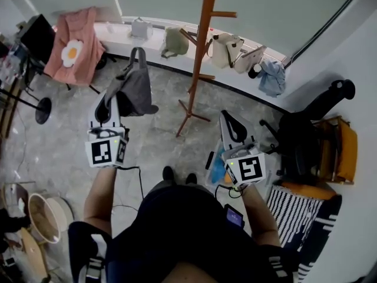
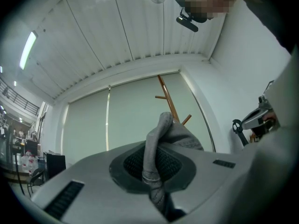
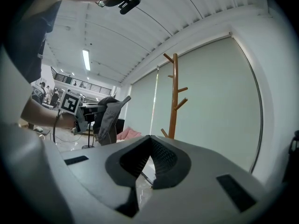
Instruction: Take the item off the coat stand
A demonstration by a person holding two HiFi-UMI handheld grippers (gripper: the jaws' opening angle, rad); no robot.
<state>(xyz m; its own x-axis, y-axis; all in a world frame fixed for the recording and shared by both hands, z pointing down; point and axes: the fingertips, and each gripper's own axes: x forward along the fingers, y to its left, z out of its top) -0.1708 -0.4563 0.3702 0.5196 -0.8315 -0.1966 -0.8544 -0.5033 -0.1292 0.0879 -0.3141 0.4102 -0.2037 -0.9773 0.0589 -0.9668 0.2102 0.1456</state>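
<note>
The orange-brown coat stand (image 1: 200, 52) rises from the floor ahead of me, and a cream bag (image 1: 225, 50) hangs on its right pegs. My left gripper (image 1: 111, 103) is shut on the strap (image 2: 156, 143) of a grey bag (image 1: 132, 90), which hangs clear to the left of the stand. In the left gripper view the strap runs up between the jaws of that gripper (image 2: 153, 158), with the stand (image 2: 168, 99) behind it. My right gripper (image 1: 227, 117) is shut with nothing in it, to the right of the stand's base. The right gripper view shows the bag (image 3: 108, 118) and the stand (image 3: 174, 97).
A white bag (image 1: 141, 28) and a green bag (image 1: 175, 41) sit on the window ledge, with a blue cloth (image 1: 272, 78) further right. A pink garment (image 1: 73, 46) hangs at the left. A black chair (image 1: 300, 134) and an orange seat (image 1: 344, 149) stand at the right; baskets (image 1: 47, 217) at lower left.
</note>
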